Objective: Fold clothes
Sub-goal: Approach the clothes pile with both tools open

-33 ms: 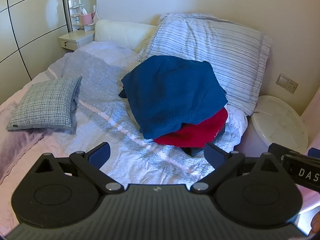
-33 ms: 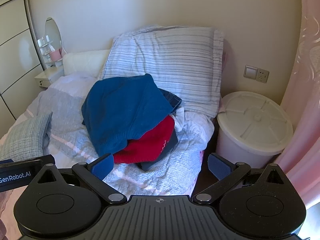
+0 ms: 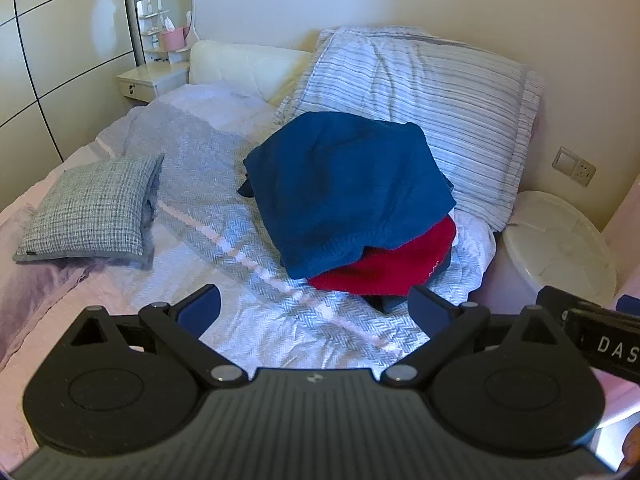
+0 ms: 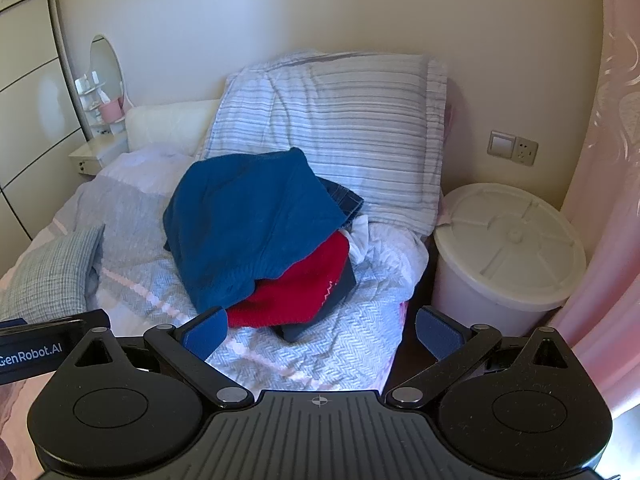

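Note:
A pile of clothes lies on the bed against a striped pillow. A dark blue knit garment (image 3: pixel 348 192) (image 4: pixel 248 232) covers the top, a red one (image 3: pixel 384 272) (image 4: pixel 296 292) sticks out under it, and a dark navy piece (image 4: pixel 320 316) lies at the bottom. A denim edge (image 4: pixel 344 196) shows behind the pile. My left gripper (image 3: pixel 314 308) hovers open in front of the pile, nothing between its fingers. My right gripper (image 4: pixel 320 330) is open too, just short of the pile's near edge and empty.
The big striped pillow (image 3: pixel 420 100) leans on the wall. A checked cushion (image 3: pixel 92 208) lies at the left on the grey and pink bedspread (image 3: pixel 192 168). A white lidded bin (image 4: pixel 508 248) stands right of the bed, beside a pink curtain (image 4: pixel 600 200). A nightstand (image 3: pixel 148 80) sits far left.

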Available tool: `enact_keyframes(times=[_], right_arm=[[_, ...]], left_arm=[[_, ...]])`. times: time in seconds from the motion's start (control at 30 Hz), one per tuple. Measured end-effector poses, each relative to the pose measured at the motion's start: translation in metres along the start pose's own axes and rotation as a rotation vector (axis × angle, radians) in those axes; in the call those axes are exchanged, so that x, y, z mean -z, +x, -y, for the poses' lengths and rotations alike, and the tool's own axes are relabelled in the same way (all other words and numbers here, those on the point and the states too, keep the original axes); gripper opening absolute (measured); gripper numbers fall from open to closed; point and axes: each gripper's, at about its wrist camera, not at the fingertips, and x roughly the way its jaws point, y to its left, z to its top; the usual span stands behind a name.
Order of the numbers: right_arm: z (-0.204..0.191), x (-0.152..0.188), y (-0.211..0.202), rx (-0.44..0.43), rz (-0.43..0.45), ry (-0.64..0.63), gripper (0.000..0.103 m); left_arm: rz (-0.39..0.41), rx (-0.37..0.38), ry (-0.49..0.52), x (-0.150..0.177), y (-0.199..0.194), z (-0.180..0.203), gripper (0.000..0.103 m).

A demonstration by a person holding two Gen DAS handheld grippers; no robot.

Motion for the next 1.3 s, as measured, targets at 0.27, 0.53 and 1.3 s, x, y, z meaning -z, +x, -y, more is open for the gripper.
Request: enact_keyframes(times=[0.27, 0.53, 1.3], right_arm=[[-0.001, -0.002, 0.001, 0.000, 0.000, 0.005, 0.103], [-0.001, -0.005, 0.001, 0.010, -0.002, 0.007, 0.103], [-0.024, 0.001, 0.017, 0.030, -0.004, 0.016, 0.103]], left_arm=[[0.015, -0.021, 0.011, -0.003, -0.006, 0.011, 0.099], [0.010, -0.011, 0.006, -0.006, -0.003, 0.023, 0.099], [0.014, 0.025, 0.025, -0.008, 0.013, -0.012, 0.099]])
